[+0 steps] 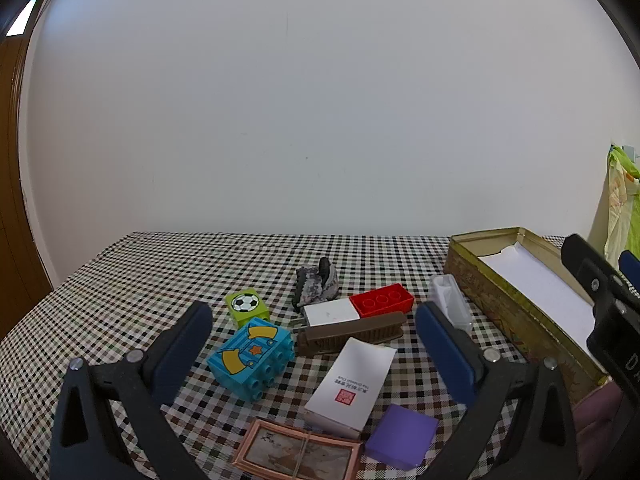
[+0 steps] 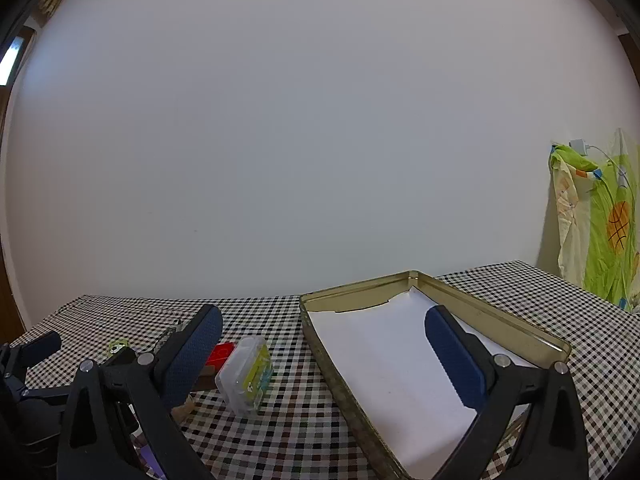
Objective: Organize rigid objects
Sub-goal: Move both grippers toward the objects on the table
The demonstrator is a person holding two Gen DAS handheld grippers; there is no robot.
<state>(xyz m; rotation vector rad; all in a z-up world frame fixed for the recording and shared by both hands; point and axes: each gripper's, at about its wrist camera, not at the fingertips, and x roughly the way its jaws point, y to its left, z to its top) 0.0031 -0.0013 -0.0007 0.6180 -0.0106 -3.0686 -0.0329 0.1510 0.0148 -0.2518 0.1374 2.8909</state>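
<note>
My left gripper (image 1: 312, 316) is open above a cluster of objects on the checked tablecloth, with nothing between its fingers. Between and ahead of the fingers lie a blue toy block (image 1: 252, 356), a green soccer block (image 1: 245, 307), a red brick (image 1: 382, 300), a white charger (image 1: 330, 313), a brown brush (image 1: 352, 334), a white box (image 1: 352, 384), a purple box (image 1: 402, 436), a copper picture frame (image 1: 296, 454) and a grey stone (image 1: 318, 284). My right gripper (image 2: 323, 320) is open over the gold tin (image 2: 500, 320), which is lined with white paper.
A clear plastic case (image 2: 246, 374) with yellow contents stands just left of the tin (image 1: 464, 268). A white wall runs behind the table's far edge. A green printed cloth (image 2: 600, 224) hangs at the right. A wooden door (image 1: 12, 160) is at the far left.
</note>
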